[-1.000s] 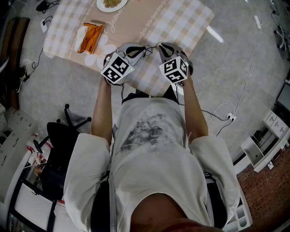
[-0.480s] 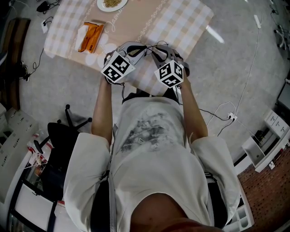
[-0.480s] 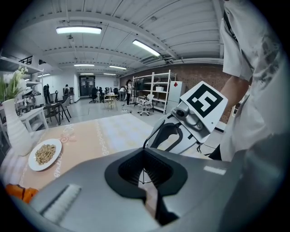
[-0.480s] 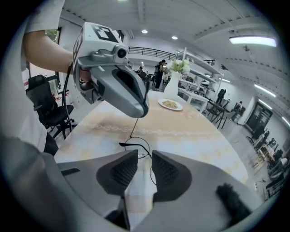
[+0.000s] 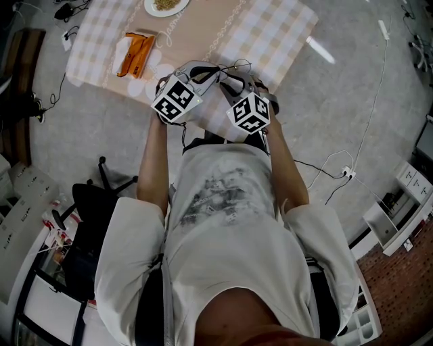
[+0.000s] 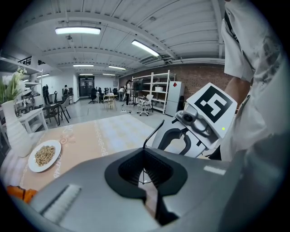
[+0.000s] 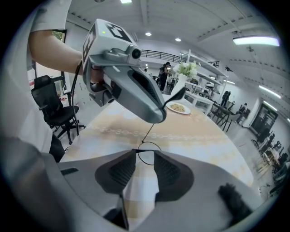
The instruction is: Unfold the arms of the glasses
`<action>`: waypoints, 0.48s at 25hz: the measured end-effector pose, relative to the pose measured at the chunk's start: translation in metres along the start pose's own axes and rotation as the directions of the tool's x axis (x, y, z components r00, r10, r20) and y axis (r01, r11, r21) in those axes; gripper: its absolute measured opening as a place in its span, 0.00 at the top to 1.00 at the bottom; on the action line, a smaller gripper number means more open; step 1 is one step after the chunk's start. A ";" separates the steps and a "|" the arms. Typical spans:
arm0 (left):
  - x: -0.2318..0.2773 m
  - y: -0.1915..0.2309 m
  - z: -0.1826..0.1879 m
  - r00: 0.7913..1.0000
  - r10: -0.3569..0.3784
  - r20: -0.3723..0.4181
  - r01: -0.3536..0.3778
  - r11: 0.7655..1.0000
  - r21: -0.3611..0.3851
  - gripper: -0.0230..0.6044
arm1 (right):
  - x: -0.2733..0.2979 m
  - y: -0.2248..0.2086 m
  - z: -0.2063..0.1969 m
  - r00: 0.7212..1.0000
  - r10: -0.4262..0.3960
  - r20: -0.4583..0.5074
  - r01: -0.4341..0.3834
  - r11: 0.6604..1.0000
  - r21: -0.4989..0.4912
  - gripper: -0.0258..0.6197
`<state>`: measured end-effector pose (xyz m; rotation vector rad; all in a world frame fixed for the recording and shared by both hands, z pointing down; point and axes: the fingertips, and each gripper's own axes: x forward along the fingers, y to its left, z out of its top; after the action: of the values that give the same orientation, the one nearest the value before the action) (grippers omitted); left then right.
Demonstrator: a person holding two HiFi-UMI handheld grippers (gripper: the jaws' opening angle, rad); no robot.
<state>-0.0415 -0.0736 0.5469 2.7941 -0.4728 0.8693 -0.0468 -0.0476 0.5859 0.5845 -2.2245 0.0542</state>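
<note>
Nearest the head camera is the person's white shirt (image 5: pixel 230 223), with two bare forearms reaching out to two grippers side by side over the near edge of one table (image 5: pixel 270 34) under a checked cloth. Each gripper carries one marker cube.

The left gripper (image 6: pixel 144 170) has its jaws pressed together on the thin wire frame of the single pair of glasses (image 7: pixel 149 152). One dark arm of the glasses sticks up past its tip, and a fine wire runs down from the tip to one round lens.

The right gripper (image 7: pixel 144 154) faces it, close by. Its jaws are opening and stand wide apart. The round lens sits between their tips, but the pads do not press on it. The glasses hang just above the cloth, between the two grippers.

Farther along the table lies one orange packet (image 5: pixel 133 54) on a white wrapper. Beyond it stands one white plate (image 5: pixel 166 5) of pale food, and at the far end one white vase (image 6: pixel 16 131) with flowers.
</note>
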 end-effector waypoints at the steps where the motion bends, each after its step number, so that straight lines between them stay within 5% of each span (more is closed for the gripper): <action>1: 0.000 0.000 0.003 1.000 -0.001 0.007 0.001 1.000 0.007 0.95 | 0.001 0.002 0.001 1.000 0.004 0.000 -0.004 1.000 -0.006 0.76; 12: -0.003 -0.001 0.006 1.000 -0.010 0.017 0.010 1.000 0.012 0.95 | 0.012 0.013 0.003 1.000 0.008 -0.026 -0.010 0.998 -0.065 0.75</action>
<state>-0.0401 -0.0734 0.5398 2.8145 -0.4572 0.8499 -0.0618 -0.0412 0.5947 0.5357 -2.1953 -0.0061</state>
